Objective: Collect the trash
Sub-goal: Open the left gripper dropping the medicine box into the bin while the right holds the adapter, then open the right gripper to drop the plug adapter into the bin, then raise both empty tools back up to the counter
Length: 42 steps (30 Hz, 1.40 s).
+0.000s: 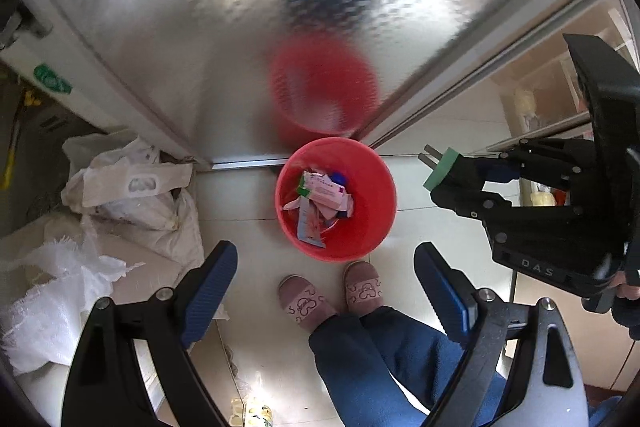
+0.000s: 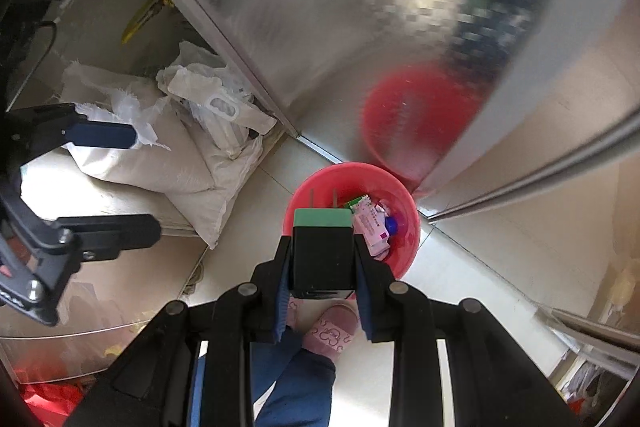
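Note:
A red bin [image 1: 336, 199] stands on the tiled floor against a frosted glass door; it holds pink boxes [image 1: 326, 193] and other scraps. It also shows in the right wrist view [image 2: 400, 223]. My right gripper [image 2: 322, 251] is shut on a black plug adapter with a green face [image 2: 322, 247], held above the bin's near left rim. In the left wrist view that adapter [image 1: 440, 169] sits to the right of the bin, held by the right gripper [image 1: 452, 183]. My left gripper [image 1: 324, 287] is open and empty, above the floor just short of the bin.
White woven sacks [image 1: 132, 195] lie on the floor left of the bin. The person's pink slippers [image 1: 332, 293] stand just before the bin. The frosted glass door [image 1: 224, 27] rises behind it, with a metal track [image 1: 488, 67] to the right.

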Each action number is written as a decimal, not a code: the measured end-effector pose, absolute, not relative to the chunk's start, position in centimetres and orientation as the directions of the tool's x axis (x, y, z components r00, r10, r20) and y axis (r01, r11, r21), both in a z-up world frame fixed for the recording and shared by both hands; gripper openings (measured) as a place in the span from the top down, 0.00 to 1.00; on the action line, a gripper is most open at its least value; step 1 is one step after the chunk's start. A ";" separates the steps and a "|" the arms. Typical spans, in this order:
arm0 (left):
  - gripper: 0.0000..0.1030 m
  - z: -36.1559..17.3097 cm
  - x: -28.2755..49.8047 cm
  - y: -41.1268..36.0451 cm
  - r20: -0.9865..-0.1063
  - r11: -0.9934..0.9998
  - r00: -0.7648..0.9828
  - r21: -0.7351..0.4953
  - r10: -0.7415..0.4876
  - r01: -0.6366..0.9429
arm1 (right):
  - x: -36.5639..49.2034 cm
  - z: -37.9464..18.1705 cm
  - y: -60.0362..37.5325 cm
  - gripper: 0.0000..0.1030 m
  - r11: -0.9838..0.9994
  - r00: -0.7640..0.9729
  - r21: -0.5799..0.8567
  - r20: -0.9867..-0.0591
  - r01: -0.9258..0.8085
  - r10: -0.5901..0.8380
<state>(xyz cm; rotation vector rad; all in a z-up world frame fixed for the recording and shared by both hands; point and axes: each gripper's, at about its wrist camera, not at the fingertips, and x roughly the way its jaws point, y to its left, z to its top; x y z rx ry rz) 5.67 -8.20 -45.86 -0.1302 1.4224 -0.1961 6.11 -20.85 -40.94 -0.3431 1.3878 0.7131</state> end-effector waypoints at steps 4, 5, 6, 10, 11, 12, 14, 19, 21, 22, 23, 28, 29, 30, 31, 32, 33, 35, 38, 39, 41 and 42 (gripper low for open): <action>0.14 -46.0 5.3 -8.0 -0.974 0.983 0.135 -0.173 -0.181 0.064 | 6.4 -41.8 -20.2 0.75 0.747 0.000 0.177 -0.973 -0.641 0.230; 0.14 -46.0 5.3 -7.9 -0.974 0.983 0.137 -0.172 -0.179 0.066 | 6.5 -41.9 -20.0 0.75 0.746 0.000 0.174 -0.974 -0.643 0.227; 0.14 -46.0 5.2 -7.8 -0.976 0.985 0.137 -0.162 -0.168 0.054 | 6.4 -41.9 -19.9 0.75 0.742 0.002 0.171 -0.974 -0.648 0.226; 0.14 -46.1 5.1 -7.1 -0.977 0.986 0.136 -0.161 -0.164 0.034 | 6.3 -42.2 -19.3 0.71 0.735 -0.004 0.173 -0.974 -0.656 0.225; 0.14 -46.1 5.1 -6.9 -0.977 0.986 0.134 -0.165 -0.168 0.029 | 6.3 -42.2 -19.3 0.60 0.735 -0.010 0.180 -0.973 -0.654 0.229; 0.14 -46.1 5.1 -6.8 -0.977 0.985 0.132 -0.168 -0.170 0.023 | 6.3 -42.1 -19.3 0.53 0.738 -0.007 0.180 -0.973 -0.651 0.231; 0.14 -46.0 5.1 -6.6 -0.975 0.984 0.139 -0.175 -0.175 0.015 | 6.3 -42.0 -19.1 0.37 0.743 0.003 0.183 -0.970 -0.644 0.241; 0.14 -45.4 4.9 -6.7 -0.972 0.985 0.156 -0.173 -0.173 0.017 | 6.5 -41.4 -19.5 0.19 0.759 0.006 0.205 -0.964 -0.618 0.265; 0.14 -44.9 4.8 -6.9 -0.973 0.985 0.156 -0.171 -0.172 0.020 | 6.5 -41.1 -19.4 0.18 0.759 -0.003 0.211 -0.964 -0.615 0.266; 0.14 -44.6 4.8 -7.0 -0.972 0.985 0.158 -0.171 -0.172 0.019 | 6.5 -40.8 -19.5 0.18 0.757 -0.005 0.212 -0.964 -0.618 0.266; 0.14 -44.3 4.9 -7.0 -0.972 0.985 0.160 -0.173 -0.174 0.017 | 6.5 -40.4 -19.4 0.15 0.755 -0.010 0.216 -0.963 -0.619 0.268; 0.14 -41.2 4.7 -7.7 -0.967 0.984 0.183 -0.178 -0.177 0.012 | 6.1 -37.3 -19.7 0.07 0.749 0.002 0.217 -0.960 -0.626 0.280; 0.14 -40.4 4.6 -7.9 -0.966 0.984 0.187 -0.179 -0.178 0.012 | 6.0 -36.5 -19.7 0.06 0.749 0.009 0.208 -0.961 -0.629 0.275; 0.14 -39.3 4.5 -8.0 -0.965 0.983 0.191 -0.183 -0.181 0.010 | 5.9 -35.6 -19.8 0.06 0.752 0.015 0.202 -0.962 -0.628 0.271; 0.14 -38.1 4.3 -8.1 -0.963 0.982 0.197 -0.188 -0.185 0.004 | 5.8 -34.6 -19.8 0.05 0.754 0.020 0.195 -0.964 -0.627 0.266; 0.14 -36.9 4.1 -8.2 -0.960 0.981 0.206 -0.193 -0.189 0.000 | 5.6 -33.6 -19.9 0.02 0.755 0.032 0.183 -0.965 -0.629 0.261; 0.14 -35.5 3.8 -8.3 -0.957 0.980 0.215 -0.198 -0.192 -0.004 | 5.4 -32.4 -20.0 0.01 0.755 0.050 0.165 -0.966 -0.635 0.253; 0.14 -32.8 3.3 -8.5 -0.956 0.981 0.226 -0.193 -0.187 -0.003 | 5.0 -29.9 -20.0 0.01 0.742 0.065 0.151 -0.965 -0.653 0.253; 0.14 -28.5 2.5 -8.7 -0.955 0.986 0.249 -0.164 -0.160 0.001 | 4.7 -26.0 -20.4 0.01 0.738 0.082 0.148 -0.960 -0.659 0.267; 0.14 -27.0 2.3 -8.8 -0.954 0.987 0.254 -0.163 -0.157 0.001 | 4.7 -24.8 -20.5 0.01 0.745 0.084 0.145 -0.962 -0.651 0.261; 0.14 -24.4 1.9 -8.7 -0.949 0.987 0.275 -0.161 -0.155 -0.001 | 4.7 -22.2 -20.8 0.01 0.749 0.093 0.157 -0.955 -0.644 0.281; 0.14 -23.0 1.8 -8.8 -0.945 0.988 0.290 -0.157 -0.150 0.001 | 4.7 -20.8 -21.0 0.01 0.749 0.105 0.159 -0.951 -0.644 0.292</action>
